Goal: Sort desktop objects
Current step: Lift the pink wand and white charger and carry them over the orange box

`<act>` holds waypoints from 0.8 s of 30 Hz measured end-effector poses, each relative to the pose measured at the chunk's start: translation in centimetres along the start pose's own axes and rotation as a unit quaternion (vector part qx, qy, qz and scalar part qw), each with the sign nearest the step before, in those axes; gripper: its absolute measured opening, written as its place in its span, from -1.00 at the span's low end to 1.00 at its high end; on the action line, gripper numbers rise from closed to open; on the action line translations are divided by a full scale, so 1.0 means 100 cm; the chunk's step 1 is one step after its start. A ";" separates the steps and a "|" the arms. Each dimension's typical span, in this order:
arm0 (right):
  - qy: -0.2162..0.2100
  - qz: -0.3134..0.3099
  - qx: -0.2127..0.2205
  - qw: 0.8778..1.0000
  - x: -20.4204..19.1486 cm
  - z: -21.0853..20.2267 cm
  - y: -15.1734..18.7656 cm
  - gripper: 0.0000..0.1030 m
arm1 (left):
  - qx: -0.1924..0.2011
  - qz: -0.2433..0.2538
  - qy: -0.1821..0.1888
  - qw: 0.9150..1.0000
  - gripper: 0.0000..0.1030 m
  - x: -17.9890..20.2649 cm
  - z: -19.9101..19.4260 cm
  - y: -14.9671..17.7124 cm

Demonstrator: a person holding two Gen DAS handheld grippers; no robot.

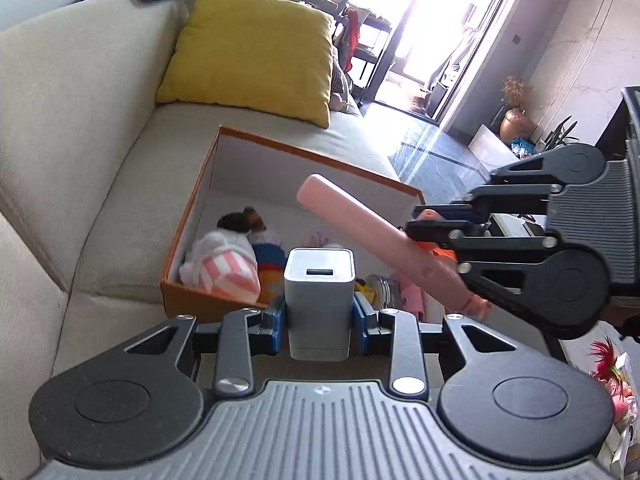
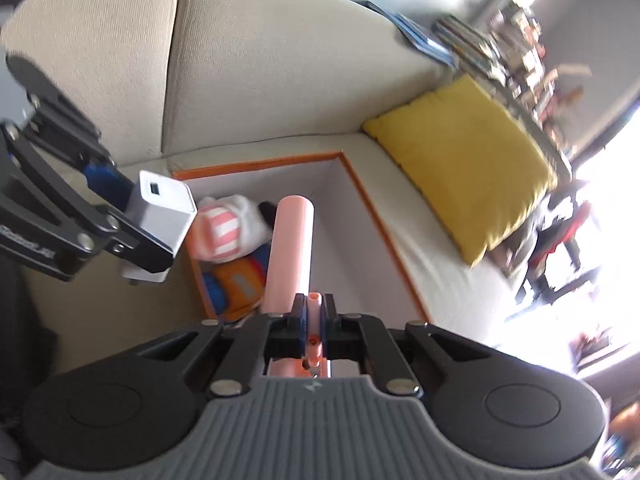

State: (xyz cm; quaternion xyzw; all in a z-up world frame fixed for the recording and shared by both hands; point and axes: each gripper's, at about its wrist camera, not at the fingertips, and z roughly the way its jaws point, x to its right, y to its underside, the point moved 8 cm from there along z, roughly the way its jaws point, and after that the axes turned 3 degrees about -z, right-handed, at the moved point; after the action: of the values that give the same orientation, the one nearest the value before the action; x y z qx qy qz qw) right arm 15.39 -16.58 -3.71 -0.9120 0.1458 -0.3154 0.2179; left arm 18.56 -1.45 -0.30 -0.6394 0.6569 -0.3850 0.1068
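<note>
The left gripper [image 1: 319, 322] is clamped on one white USB charger block [image 1: 319, 294], its blue pads pressed to both sides. To its right, the right gripper [image 2: 316, 320] is pinched nearly closed on a thin tab at the end of one pink cylindrical case [image 2: 291, 248], which juts forward past its fingers. Beyond and below both grippers, one orange-edged cardboard box [image 1: 304, 150] sits open on the beige sofa [image 1: 80, 120]. It already holds one pink-striped plush toy [image 1: 224, 268], one blue-and-orange plush toy [image 1: 270, 256] and some smaller bits I cannot make out. Sorting looks partly done: both carried things are not yet dropped in. Farther off lies one yellow cushion [image 1: 252, 52].
</note>
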 end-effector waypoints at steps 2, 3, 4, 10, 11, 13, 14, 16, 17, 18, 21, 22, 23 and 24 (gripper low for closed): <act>0.005 -0.021 0.004 1.000 0.005 0.014 -0.005 -0.88 | 0.000 0.000 0.000 1.000 -0.28 -0.004 0.006 -0.007; 0.007 -0.034 0.007 0.999 0.006 0.022 -0.007 -0.88 | 0.000 0.000 -0.001 1.000 -0.28 -0.005 0.008 -0.010; 0.009 -0.050 0.010 0.999 0.008 0.030 -0.008 -0.88 | 0.000 -0.001 -0.001 1.000 -0.28 -0.007 0.011 -0.012; 0.022 -0.132 0.015 0.991 0.020 0.082 -0.009 -0.88 | 0.002 -0.018 0.001 1.000 -0.28 -0.021 0.022 -0.023; 0.020 -0.142 0.018 0.990 0.021 0.091 -0.009 -0.88 | 0.002 -0.022 0.001 1.000 -0.28 -0.023 0.023 -0.023; 0.015 -0.160 0.018 0.987 0.023 0.109 -0.010 -0.88 | 0.001 -0.028 0.000 1.000 -0.28 -0.027 0.027 -0.024; 0.015 -0.168 0.018 0.985 0.022 0.117 -0.010 -0.88 | 0.001 -0.031 0.000 1.000 -0.28 -0.029 0.028 -0.023; 0.012 -0.190 0.023 0.981 0.019 0.132 -0.010 -0.88 | 0.000 -0.038 -0.002 0.999 -0.28 -0.032 0.030 -0.023; 0.010 -0.198 0.026 0.980 0.016 0.136 -0.011 -0.88 | 0.000 -0.041 -0.004 0.999 -0.28 -0.033 0.030 -0.023; 0.009 -0.202 0.027 0.979 0.015 0.142 -0.011 -0.88 | 0.001 -0.043 -0.004 0.999 -0.28 -0.033 0.031 -0.023; 0.007 -0.213 0.037 0.976 0.009 0.158 -0.013 -0.88 | 0.000 -0.045 -0.005 0.999 -0.28 -0.034 0.032 -0.022; 0.006 -0.215 0.039 0.976 0.007 0.163 -0.013 -0.88 | -0.002 -0.045 -0.006 0.999 -0.28 -0.034 0.033 -0.021; 0.006 -0.216 0.042 0.975 0.005 0.167 -0.014 -0.88 | -0.003 -0.044 -0.008 0.999 -0.28 -0.034 0.033 -0.021; 0.007 -0.218 0.044 0.975 0.004 0.171 -0.015 -0.88 | -0.004 -0.044 -0.009 0.999 -0.28 -0.034 0.034 -0.020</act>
State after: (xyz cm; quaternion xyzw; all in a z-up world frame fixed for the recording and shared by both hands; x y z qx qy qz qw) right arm 26.80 -10.21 -14.88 -0.9092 -0.0690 -0.3674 0.1833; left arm 22.79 0.65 -2.50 -0.6714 0.6286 -0.3812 0.0934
